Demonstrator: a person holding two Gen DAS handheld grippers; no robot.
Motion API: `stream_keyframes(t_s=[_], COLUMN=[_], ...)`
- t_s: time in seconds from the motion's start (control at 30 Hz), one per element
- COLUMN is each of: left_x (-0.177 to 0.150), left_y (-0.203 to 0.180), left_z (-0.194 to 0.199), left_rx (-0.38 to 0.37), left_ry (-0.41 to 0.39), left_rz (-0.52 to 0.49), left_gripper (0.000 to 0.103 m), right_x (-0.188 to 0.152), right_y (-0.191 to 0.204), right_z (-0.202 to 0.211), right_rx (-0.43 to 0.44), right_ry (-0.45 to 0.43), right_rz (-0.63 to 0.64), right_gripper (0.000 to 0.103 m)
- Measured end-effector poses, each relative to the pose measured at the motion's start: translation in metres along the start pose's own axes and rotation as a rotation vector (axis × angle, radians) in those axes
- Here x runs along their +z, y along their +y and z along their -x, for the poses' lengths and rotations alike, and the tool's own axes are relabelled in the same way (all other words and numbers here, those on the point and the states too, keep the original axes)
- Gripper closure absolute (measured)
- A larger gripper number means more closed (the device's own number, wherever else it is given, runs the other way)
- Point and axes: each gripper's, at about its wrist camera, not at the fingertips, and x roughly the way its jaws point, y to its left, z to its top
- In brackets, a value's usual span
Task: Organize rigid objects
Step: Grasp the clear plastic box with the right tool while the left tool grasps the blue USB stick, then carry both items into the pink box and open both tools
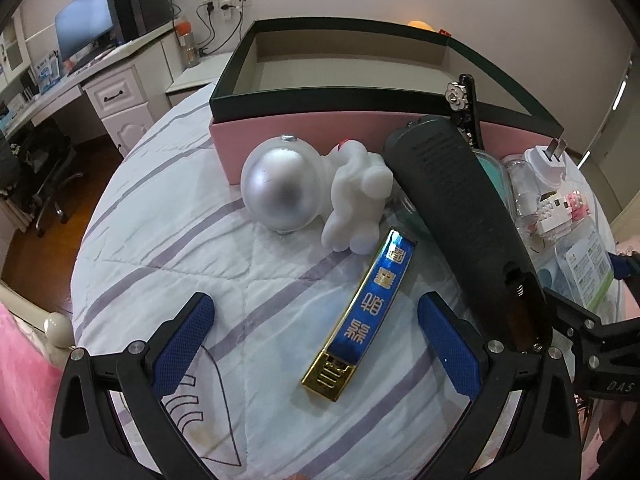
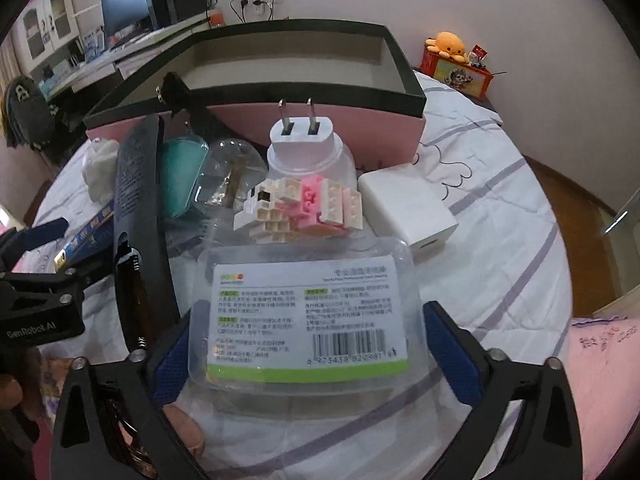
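An open pink box with a dark green rim [image 1: 280, 98] stands at the back of the bed; it also shows in the right wrist view [image 2: 340, 118]. In front of it lie a white astronaut figure with a silver helmet [image 1: 280, 188], a blue and gold harmonica [image 1: 366, 314], a black remote with an open battery bay [image 1: 460, 208] and a white plug [image 2: 298, 140]. My left gripper [image 1: 316, 354] is open around the harmonica's near end. My right gripper [image 2: 308, 364] is open around a clear labelled plastic case [image 2: 304, 320]. A pink and white brick model [image 2: 298, 208] lies behind it.
A white charger block [image 2: 406, 210], a teal item [image 2: 182, 176] and clear plastic containers [image 2: 228, 172] lie near the box. A black hair clip [image 1: 466, 108] leans on the box. A desk with a monitor [image 1: 86, 26] stands at the left. The bedspread [image 1: 180, 248] is white with purple stripes.
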Motion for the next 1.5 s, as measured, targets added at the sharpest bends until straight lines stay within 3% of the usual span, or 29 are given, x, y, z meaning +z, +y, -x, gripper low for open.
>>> stream_keyframes(t_s=[0.1, 0.2, 0.23, 0.27, 0.53, 0.73, 0.97, 1.5], left_x=[0.001, 0.003, 0.002, 0.002, 0.001, -0.006, -0.013, 0.019], left_y=[-0.002, -0.003, -0.004, -0.004, 0.002, 0.013, 0.021, 0.025], left_z=[0.001, 0.003, 0.005, 0.007, 0.013, 0.021, 0.047, 0.082], left_rx=[-0.008, -0.015, -0.022, -0.035, -0.124, -0.17, -0.161, -0.178], left_ry=[-0.009, -0.021, -0.026, -0.028, -0.011, -0.007, -0.054, -0.17], left_rz=[0.002, -0.014, -0.018, -0.017, 0.02, 0.06, 0.07, 0.058], left_gripper=[0.005, 0.024, 0.042, 0.051, 0.087, 0.088, 0.088, 0.088], right_x=[-0.001, -0.005, -0.005, -0.006, -0.008, -0.011, -0.016, 0.017], right_y=[0.001, -0.001, -0.002, -0.004, -0.005, -0.004, 0.002, 0.016], right_z=[0.001, 0.005, 0.006, 0.007, 0.021, 0.034, 0.05, 0.074], right_rx=[0.002, 0.019, 0.021, 0.023, 0.04, 0.056, 0.077, 0.109], right_ry=[-0.011, -0.022, -0.025, -0.028, -0.055, -0.075, -0.097, -0.185], right_rz=[0.002, -0.013, -0.019, -0.026, -0.056, -0.058, -0.063, -0.017], right_gripper=[0.01, 0.01, 0.01, 0.01, 0.01, 0.011, 0.011, 0.01])
